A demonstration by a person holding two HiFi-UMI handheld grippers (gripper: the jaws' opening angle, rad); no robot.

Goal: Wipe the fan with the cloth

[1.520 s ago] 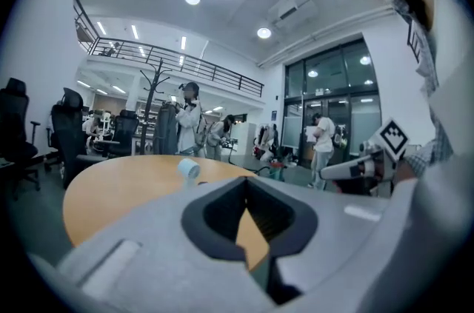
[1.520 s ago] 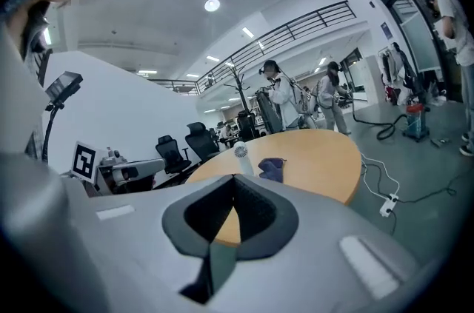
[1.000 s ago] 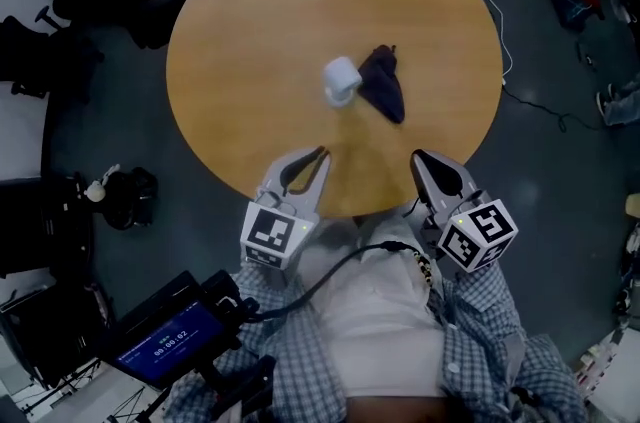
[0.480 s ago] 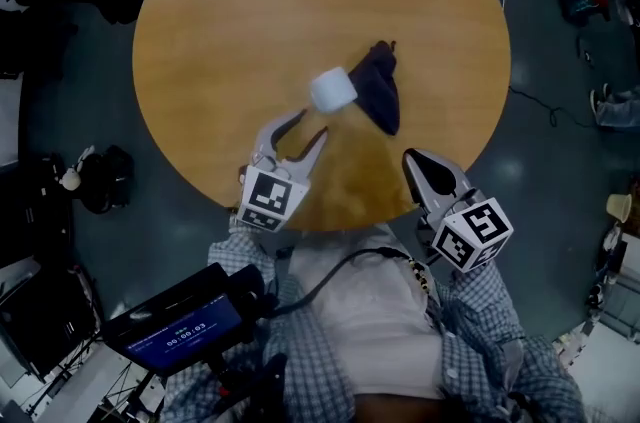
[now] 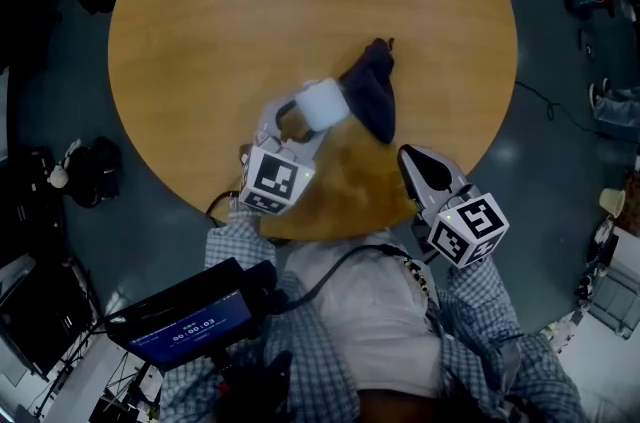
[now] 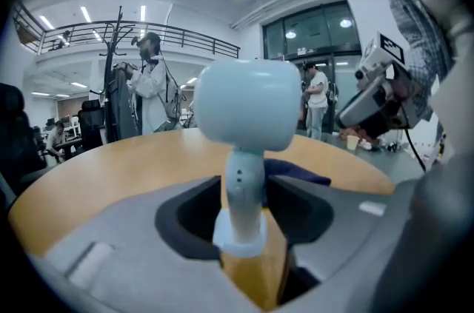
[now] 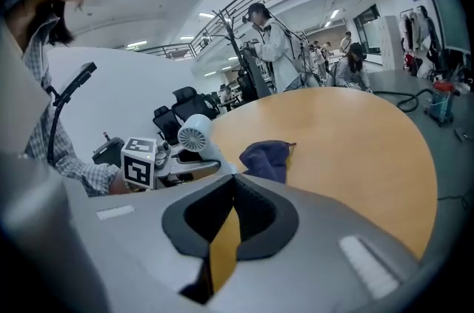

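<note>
Your left tongs are opening with the stem of the white fan between them, not yet gripped, while your right tongs are clenched and empty. The fan stands on the worktop just beside the dark cloth. Centre the stem and close low, gently, to avoid tipping it.

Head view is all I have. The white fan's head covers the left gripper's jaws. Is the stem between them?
Observer: Yes. Left gripper view: the small white plastic fan has its stem between the left gripper's jaws, which are opening, pads off it.
Operator: Right gripper?
Observer: Right gripper view: the right gripper is shut, nothing between its jaws.
Operator: Fan's grille?
Observer: It faces the right gripper, beside the crumpled dark blue cloth.
</note>
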